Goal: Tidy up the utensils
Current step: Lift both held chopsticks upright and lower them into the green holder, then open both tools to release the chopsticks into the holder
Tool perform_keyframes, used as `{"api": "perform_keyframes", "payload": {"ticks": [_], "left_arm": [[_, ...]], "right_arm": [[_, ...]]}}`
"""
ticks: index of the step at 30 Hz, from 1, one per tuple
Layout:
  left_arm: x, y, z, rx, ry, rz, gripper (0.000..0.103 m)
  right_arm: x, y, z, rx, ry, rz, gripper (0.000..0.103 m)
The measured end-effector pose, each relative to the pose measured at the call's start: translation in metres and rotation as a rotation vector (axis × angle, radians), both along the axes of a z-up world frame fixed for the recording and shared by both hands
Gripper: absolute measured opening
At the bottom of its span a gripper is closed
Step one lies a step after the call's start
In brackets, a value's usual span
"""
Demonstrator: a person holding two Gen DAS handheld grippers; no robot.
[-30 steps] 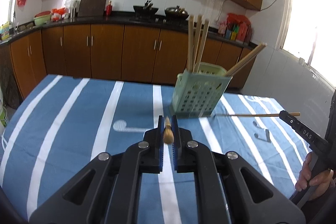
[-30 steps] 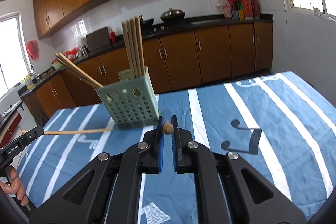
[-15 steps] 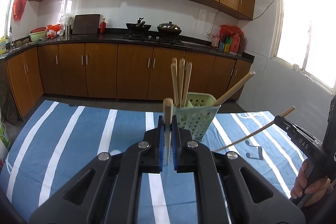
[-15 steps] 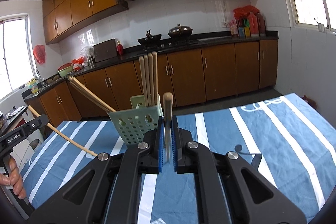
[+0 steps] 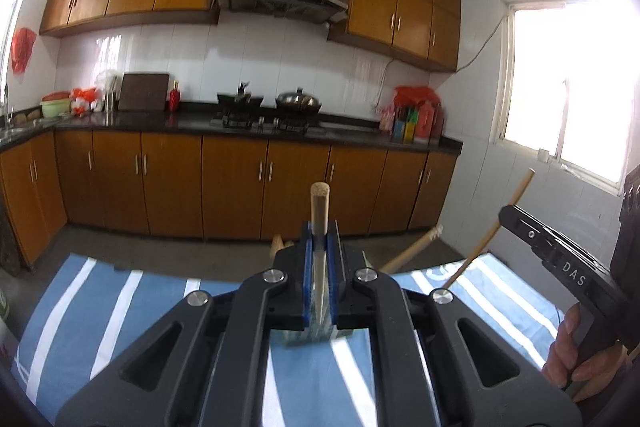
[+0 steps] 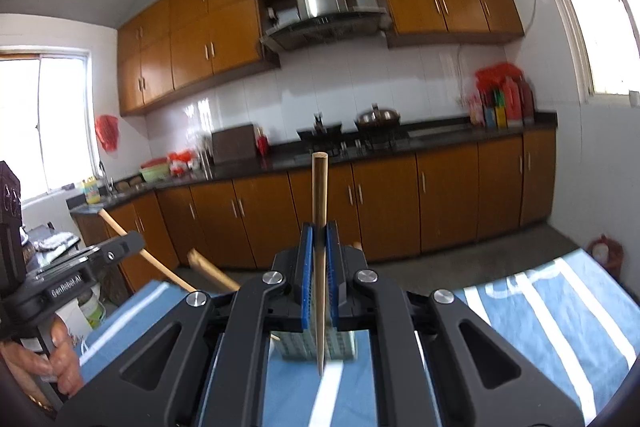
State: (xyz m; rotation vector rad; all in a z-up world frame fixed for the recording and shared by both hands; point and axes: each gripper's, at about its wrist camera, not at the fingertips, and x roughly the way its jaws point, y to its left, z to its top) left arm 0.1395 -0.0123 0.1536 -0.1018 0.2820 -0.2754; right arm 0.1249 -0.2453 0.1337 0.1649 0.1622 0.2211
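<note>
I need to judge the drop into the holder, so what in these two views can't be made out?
- Green utensil holder: right wrist view shows only a strip; the right hand-held gripper covers the rest.
- Holder in left wrist view: its opening is behind the left hand-held gripper.
- Chopstick in left jaws: lower tip lost between the pads.
- Chopstick in right jaws: tip blurred against the tablecloth.

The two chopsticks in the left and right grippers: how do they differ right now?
The left gripper clamps its chopstick with only a short thick end standing above the jaws. The right gripper clamps its chopstick with a much longer stretch above. In the right wrist view the chopstick's thin tip pokes out below the pads. Both are wooden, roughly upright, held over the striped cloth.
</note>
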Motion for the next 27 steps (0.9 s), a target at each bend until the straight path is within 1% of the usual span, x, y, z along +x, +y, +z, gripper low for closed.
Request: {"api": "perform_keyframes", "payload": {"ticks": [4,7,9,13,16,19,27], "left_arm": [[0.011,-0.005,0.02,-0.014,-0.034,0.008,0.008],[0.026,-0.006,0.03,-0.028,-0.039,0.018,0.008],[0.035,-0.005,0.031,-0.036,-0.039,0.026,0.008],[0.049,0.001,0.039,-0.076,-0.051,0.05,0.008],[0.057,0.001,0.043,-0.077,-0.069,0.065,0.008],[0.064,-0.001,0.036,-0.067,-0.065,0.072,0.008],[0.086,-0.01,0.0,-0.049,0.004,0.072,0.008]], "right_arm": [[0.015,0.005,0.021,0.02,-0.068,-0.008,0.007],[0.029,0.008,0.025,0.032,-0.091,-0.018,0.007],[0.04,0.011,0.023,0.03,-0.091,-0.033,0.007],[0.057,0.013,0.018,0.041,-0.075,-0.043,0.007],[0.064,0.014,0.014,0.039,-0.07,-0.045,0.007],[0.07,0.017,0.006,0.017,-0.053,-0.05,0.007],[0.081,0.024,-0.016,-0.007,0.015,-0.039,0.007]]}}
